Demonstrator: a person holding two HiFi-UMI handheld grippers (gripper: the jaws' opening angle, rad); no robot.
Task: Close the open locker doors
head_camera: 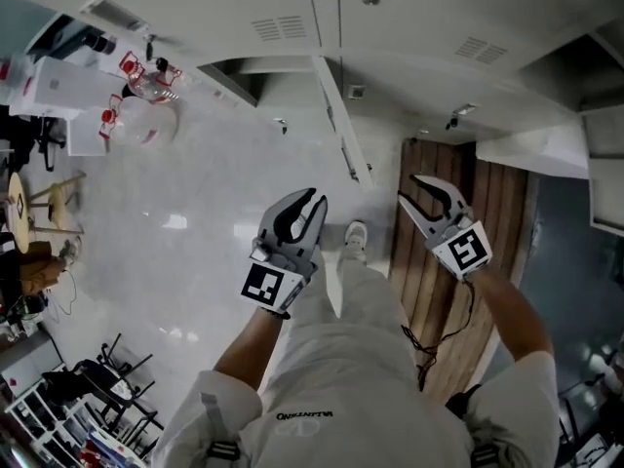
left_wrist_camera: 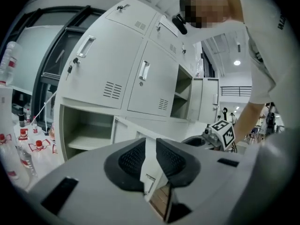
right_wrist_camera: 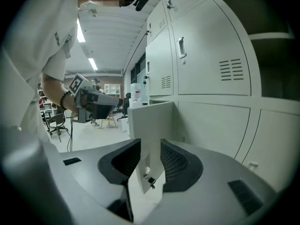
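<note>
Pale glossy floor (head_camera: pixel 195 222), a wooden slatted platform (head_camera: pixel 502 213) (brown boards), ceiling strip lights (right_wrist_camera: pixel 92 62) overhead.

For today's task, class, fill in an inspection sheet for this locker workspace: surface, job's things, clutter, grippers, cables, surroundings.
Surface: glossy pale grey floor, reflecting lights.
Job's things: white metal locker door standing open; open compartment left of it.
Clutter: clear plastic bottles with red labels beside the white lockers.
Grippers: left gripper and right gripper both open, gripping nothing.
Cables: black cable hangs from the right gripper.
Surroundings: brown wooden slatted board; black chairs.
</note>
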